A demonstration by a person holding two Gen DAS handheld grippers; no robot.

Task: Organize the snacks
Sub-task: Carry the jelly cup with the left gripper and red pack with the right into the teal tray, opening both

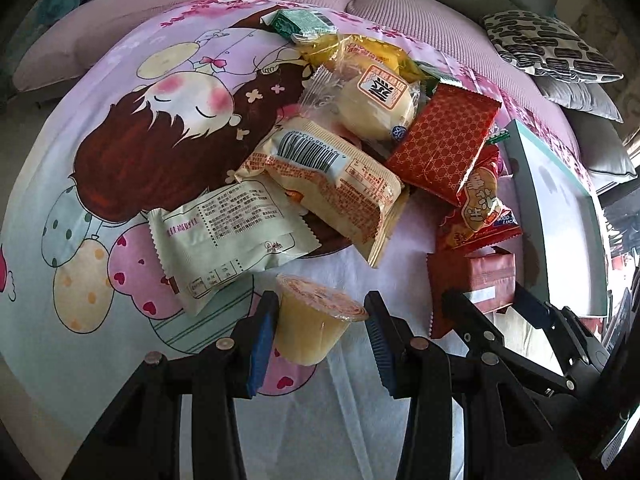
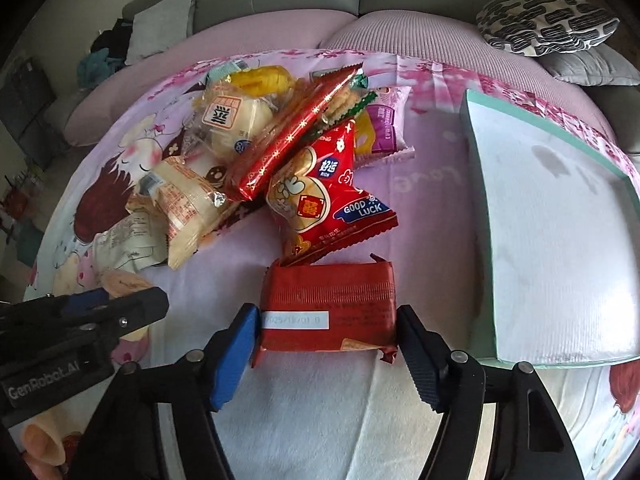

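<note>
Your left hand-held gripper (image 1: pixel 320 344) straddles the jelly cup (image 1: pixel 316 320), released; right hand-held gripper (image 2: pixel 326 344) brackets the red packet (image 2: pixel 328 308), beside the tray's (image 2: pixel 480 240) rim.

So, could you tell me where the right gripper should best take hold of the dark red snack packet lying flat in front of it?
Probably across its short ends, coming in low from the near side. The dark red packet lies flat and wide, and the right gripper already straddles it with open jaws, one finger at each end.
</note>
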